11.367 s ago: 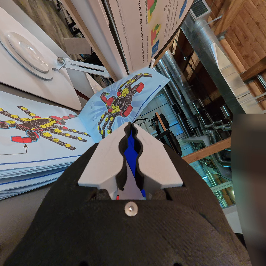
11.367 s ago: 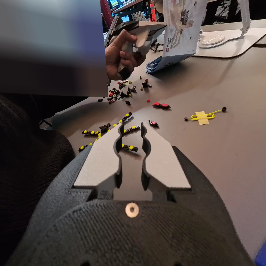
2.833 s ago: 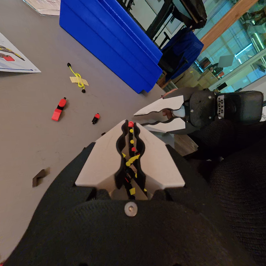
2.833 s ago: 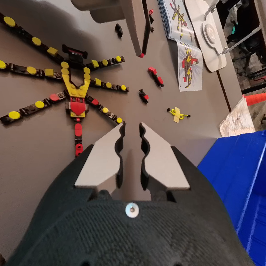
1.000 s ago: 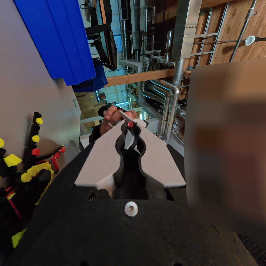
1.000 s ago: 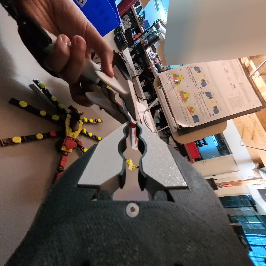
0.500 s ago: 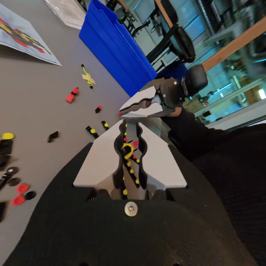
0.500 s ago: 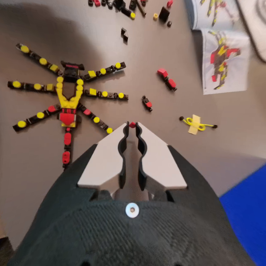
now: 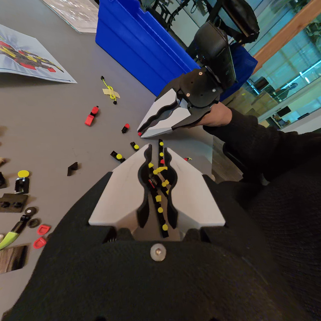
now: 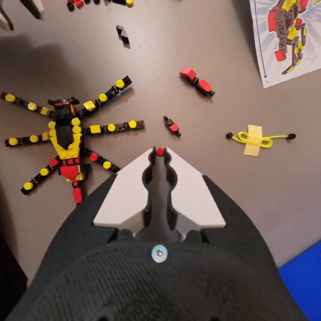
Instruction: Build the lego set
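Lego spider (image 10: pixel 66 139) lies on the grey table (image 10: pixel 225 191); my right gripper (image 10: pixel 159 150) pinches a small red piece (image 10: pixel 159 150), my left gripper (image 9: pixel 157 147) gapes, holding nothing.

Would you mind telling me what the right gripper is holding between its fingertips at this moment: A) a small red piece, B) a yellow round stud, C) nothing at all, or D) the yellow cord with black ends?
A: the right gripper is closed on a small red piece pinched at its very tips, while the yellow cord lies taped on the table to the side.
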`<state>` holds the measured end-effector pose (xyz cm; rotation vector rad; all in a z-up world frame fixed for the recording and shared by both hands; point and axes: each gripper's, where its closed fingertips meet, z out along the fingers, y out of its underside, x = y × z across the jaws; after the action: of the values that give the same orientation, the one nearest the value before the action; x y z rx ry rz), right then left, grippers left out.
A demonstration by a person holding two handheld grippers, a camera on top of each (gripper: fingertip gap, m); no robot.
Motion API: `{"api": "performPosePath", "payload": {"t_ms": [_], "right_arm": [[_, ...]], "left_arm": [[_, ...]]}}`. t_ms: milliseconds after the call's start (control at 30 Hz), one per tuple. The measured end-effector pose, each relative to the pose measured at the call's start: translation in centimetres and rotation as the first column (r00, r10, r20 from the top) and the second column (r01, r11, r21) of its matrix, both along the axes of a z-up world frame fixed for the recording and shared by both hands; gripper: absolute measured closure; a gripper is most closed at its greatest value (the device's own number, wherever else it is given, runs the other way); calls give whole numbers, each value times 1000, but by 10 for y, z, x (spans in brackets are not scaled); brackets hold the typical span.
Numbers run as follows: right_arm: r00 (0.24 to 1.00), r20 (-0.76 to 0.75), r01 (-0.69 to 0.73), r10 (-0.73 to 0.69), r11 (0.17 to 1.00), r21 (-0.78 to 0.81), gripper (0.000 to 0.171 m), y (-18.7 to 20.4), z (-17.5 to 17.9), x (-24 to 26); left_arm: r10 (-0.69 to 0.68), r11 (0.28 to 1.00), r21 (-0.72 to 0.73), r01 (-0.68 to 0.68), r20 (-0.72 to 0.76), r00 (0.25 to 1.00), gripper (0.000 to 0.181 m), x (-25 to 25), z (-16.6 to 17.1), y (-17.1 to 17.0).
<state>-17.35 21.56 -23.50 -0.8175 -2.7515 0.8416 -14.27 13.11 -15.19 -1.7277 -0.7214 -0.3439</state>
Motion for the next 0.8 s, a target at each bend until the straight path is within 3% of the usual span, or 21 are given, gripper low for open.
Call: {"api": "performPosePath", "payload": {"t_ms": [133, 233, 300, 400, 533, 600, 733, 800], "right_arm": [[993, -55, 104, -107, 994, -42, 152, 12, 26, -3], [930, -93, 295, -355, 874, -385, 150, 16, 82, -7], [883, -169, 280, -438, 780, -559, 152, 18, 107, -4], [815, -321, 275, -483, 809, -520, 143, 29, 105, -11], [881, -406, 160, -245, 960, -230, 155, 8, 75, 9], [843, -479, 129, -244, 957, -260, 171, 9, 80, 13], [836, -503, 93, -221, 959, -267, 171, 3, 93, 22], [813, -543, 68, -210, 960, -270, 171, 2, 101, 28]], "left_arm": [[92, 995, -22, -94, -48, 995, 169, -12, 5, -8], [241, 967, -63, -248, -100, 965, 165, -28, 5, -24], [341, 933, -81, -350, -106, 934, 162, -35, 3, -40], [484, 872, -50, -488, -69, 872, 161, -45, 1, -60], [503, 863, -30, -504, -33, 864, 161, -48, 4, -68], [482, 875, -4, -484, -66, 873, 161, -45, 16, -71], [445, 861, -166, -482, -215, 869, 163, -39, 0, -88], [449, 865, -122, -487, -243, 860, 164, -35, 11, -90]]}}
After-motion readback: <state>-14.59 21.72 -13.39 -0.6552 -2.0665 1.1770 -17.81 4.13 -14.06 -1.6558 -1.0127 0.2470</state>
